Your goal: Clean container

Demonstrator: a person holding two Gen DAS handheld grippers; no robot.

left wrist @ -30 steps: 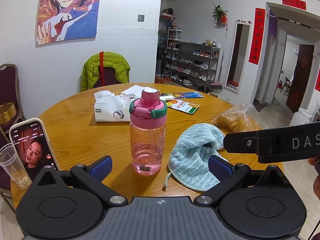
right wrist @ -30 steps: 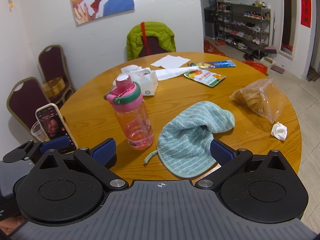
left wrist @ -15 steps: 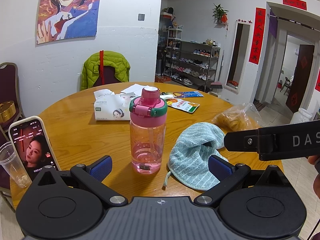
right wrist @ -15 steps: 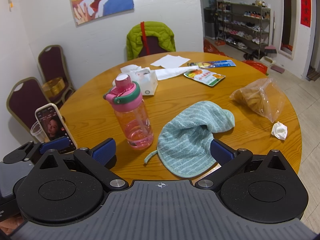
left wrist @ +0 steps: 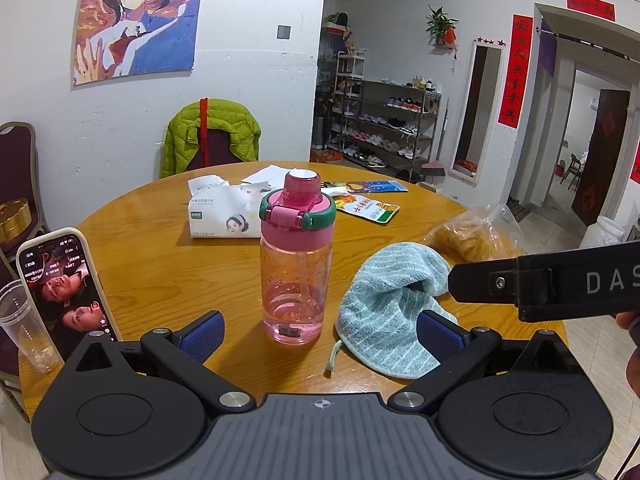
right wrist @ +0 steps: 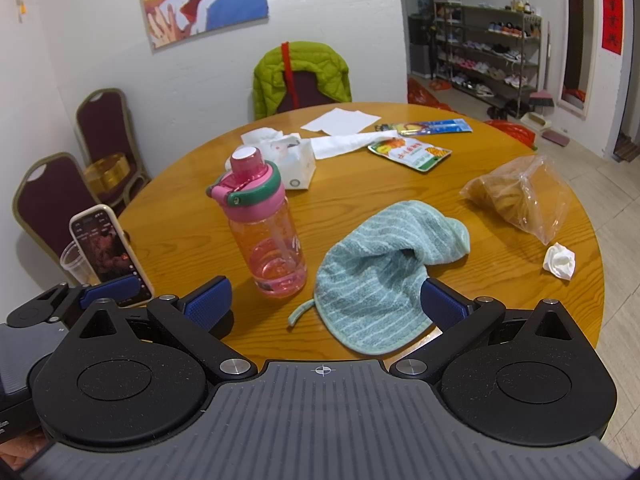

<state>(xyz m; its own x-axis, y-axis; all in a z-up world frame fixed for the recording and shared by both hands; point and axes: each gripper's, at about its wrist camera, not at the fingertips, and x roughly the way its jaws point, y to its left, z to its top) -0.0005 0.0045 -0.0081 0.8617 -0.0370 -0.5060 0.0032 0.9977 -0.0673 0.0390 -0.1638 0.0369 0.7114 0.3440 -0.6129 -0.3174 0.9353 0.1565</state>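
A pink see-through water bottle (left wrist: 295, 264) with a pink and green lid stands upright on the round wooden table (left wrist: 160, 256); it also shows in the right wrist view (right wrist: 265, 232). A crumpled light blue striped towel (left wrist: 394, 304) lies just to its right, seen too in the right wrist view (right wrist: 380, 268). My left gripper (left wrist: 320, 330) is open and empty, just short of the bottle. My right gripper (right wrist: 326, 306) is open and empty, in front of the towel's near edge. The right gripper's body (left wrist: 552, 280) shows at the right of the left wrist view.
A phone (left wrist: 66, 284) leans on a plastic cup (left wrist: 22, 332) at the left table edge. A tissue pack (left wrist: 224, 212), snack packets (right wrist: 412, 152), papers, a plastic bag of food (right wrist: 516, 192) and a crumpled tissue (right wrist: 560, 260) lie on the table. Chairs stand behind.
Both grippers have barely moved; the bottle sits a touch closer and more centred in the left wrist view. Nothing was taken hold of or let go.
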